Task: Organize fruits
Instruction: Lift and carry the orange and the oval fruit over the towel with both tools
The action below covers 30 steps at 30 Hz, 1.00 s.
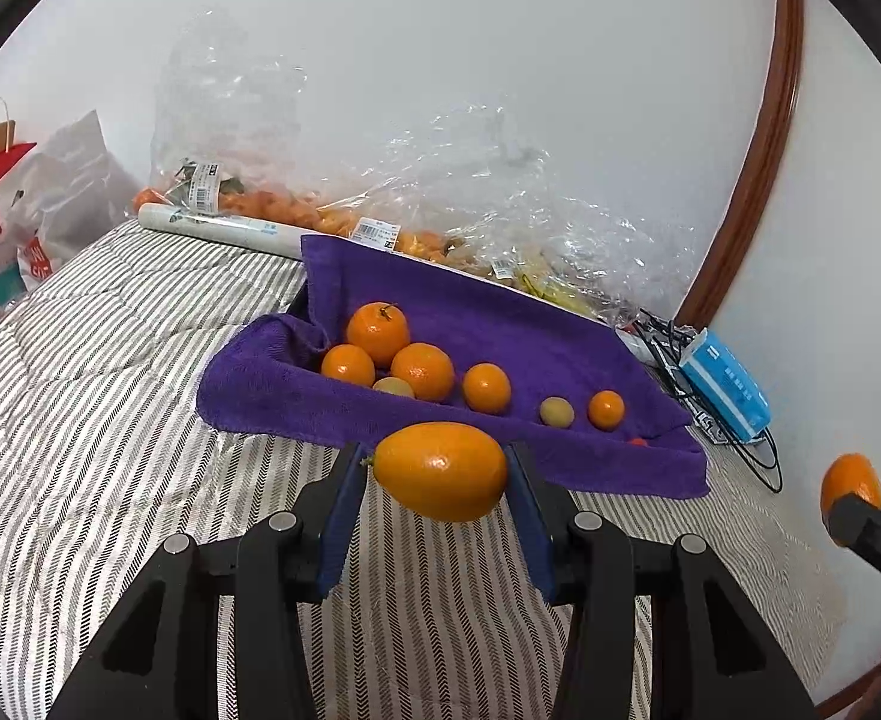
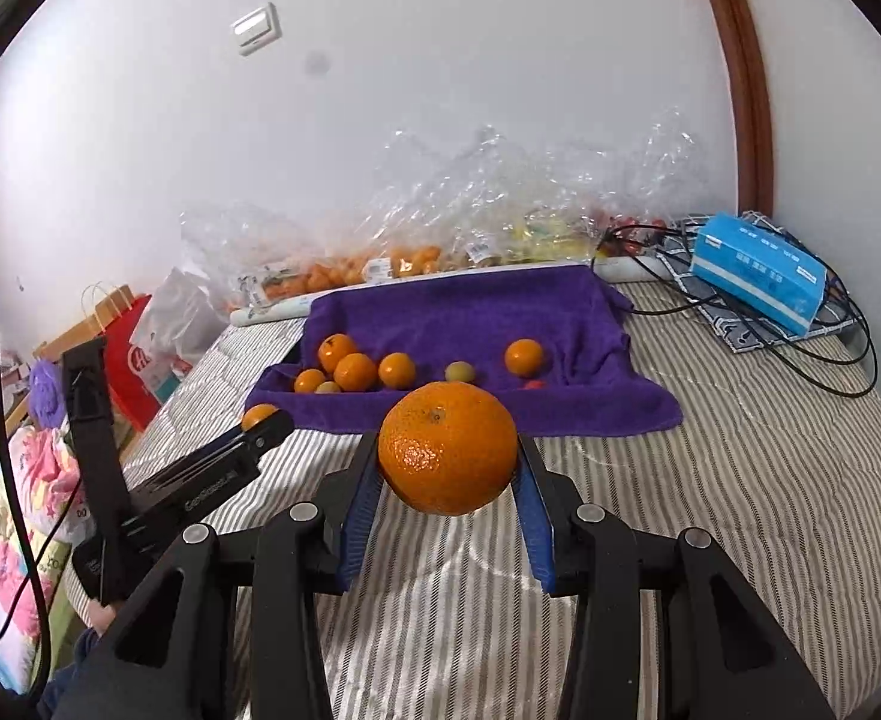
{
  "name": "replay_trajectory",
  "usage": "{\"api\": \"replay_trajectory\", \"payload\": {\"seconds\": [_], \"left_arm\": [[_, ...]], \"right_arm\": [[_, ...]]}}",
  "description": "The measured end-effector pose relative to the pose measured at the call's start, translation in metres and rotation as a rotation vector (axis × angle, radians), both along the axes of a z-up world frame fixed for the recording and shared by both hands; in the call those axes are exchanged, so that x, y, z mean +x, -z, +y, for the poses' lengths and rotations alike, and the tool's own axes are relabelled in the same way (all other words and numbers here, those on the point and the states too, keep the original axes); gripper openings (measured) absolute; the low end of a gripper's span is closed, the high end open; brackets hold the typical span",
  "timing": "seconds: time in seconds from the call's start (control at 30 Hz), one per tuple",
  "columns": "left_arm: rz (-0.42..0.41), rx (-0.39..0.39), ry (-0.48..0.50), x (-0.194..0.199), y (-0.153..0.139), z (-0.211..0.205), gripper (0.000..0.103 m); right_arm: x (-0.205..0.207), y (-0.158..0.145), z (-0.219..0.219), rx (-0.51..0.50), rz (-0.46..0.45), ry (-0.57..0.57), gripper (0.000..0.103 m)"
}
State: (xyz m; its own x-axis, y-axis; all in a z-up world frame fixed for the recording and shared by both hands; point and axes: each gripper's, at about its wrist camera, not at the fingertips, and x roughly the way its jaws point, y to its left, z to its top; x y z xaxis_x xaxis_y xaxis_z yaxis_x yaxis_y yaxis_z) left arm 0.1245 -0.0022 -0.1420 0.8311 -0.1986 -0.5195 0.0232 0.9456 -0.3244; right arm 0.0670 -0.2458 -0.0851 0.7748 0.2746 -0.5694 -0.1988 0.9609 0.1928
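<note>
A smooth oval kumquat lies sideways, stem end to the left, pinched between the pads of the left tool. A round, dimpled mandarin sits clamped in the right tool, stem scar up. On the purple towel rest five orange fruits and two small yellowish ones, clustered mostly at its left.

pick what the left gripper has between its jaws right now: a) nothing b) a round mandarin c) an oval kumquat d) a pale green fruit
c: in the left wrist view the left gripper is shut on an oval kumquat, its blue pads pressing on both ends, in front of the purple towel.
</note>
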Motion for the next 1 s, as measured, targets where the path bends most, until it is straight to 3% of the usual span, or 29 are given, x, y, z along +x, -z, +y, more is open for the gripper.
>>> {"api": "replay_trajectory", "payload": {"seconds": [0.47,0.7,1.0], "left_arm": [[-0.001,-0.028,-0.019,0.001,-0.001,0.008,0.045],[0.026,-0.109,-0.001,0.007,-0.004,0.023,0.045],[-0.034,-0.013,0.031,0.023,-0.053,0.036,0.045]], "right_arm": [[0.005,-0.021,0.004,-0.017,-0.052,0.012,0.043],[0.012,-0.028,0.002,-0.042,-0.07,0.024,0.043],[0.047,-0.036,0.006,-0.037,-0.092,-0.002,0.043]]}}
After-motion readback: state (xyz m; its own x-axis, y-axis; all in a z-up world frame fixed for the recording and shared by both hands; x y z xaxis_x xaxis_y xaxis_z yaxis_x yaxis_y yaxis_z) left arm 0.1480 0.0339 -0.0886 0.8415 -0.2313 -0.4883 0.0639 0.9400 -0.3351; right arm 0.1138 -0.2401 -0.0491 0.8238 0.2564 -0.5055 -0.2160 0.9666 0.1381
